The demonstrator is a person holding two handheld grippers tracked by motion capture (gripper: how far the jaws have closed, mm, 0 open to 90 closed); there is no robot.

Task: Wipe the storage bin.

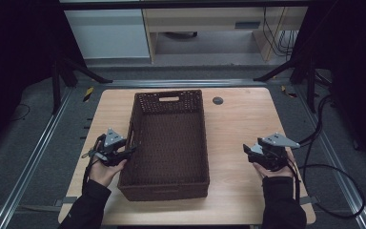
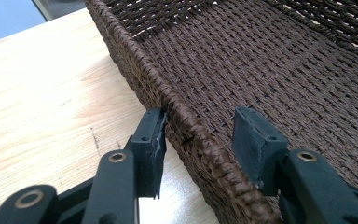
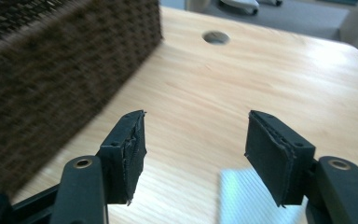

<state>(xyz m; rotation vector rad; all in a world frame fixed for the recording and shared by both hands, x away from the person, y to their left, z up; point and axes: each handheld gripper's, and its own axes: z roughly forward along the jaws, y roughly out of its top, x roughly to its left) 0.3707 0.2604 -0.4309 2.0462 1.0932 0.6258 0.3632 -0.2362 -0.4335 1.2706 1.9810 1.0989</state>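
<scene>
A dark brown woven basket [image 1: 164, 191] with nothing in it stands lengthwise in the middle of the light wooden table [image 1: 238, 124]. My left gripper [image 1: 129, 150] straddles the basket's left rim near the front. In the left gripper view the rim [image 2: 191, 130] runs between the jaws of the left gripper [image 2: 198, 135]. One pad [image 2: 151, 140] lies close against the outer side, and the other pad [image 2: 254, 140] stands apart over the basket's inside. My right gripper [image 1: 248, 153] hangs open over bare table right of the basket, with nothing between the jaws of the right gripper [image 3: 196, 149].
A round cable hole [image 1: 218, 100] sits in the table behind the basket's right corner, and the cable hole [image 3: 216, 37] also appears beyond the basket's side wall [image 3: 51, 84]. Black cables [image 1: 324, 167] trail off the table's right edge. Metal rails and stands flank the table.
</scene>
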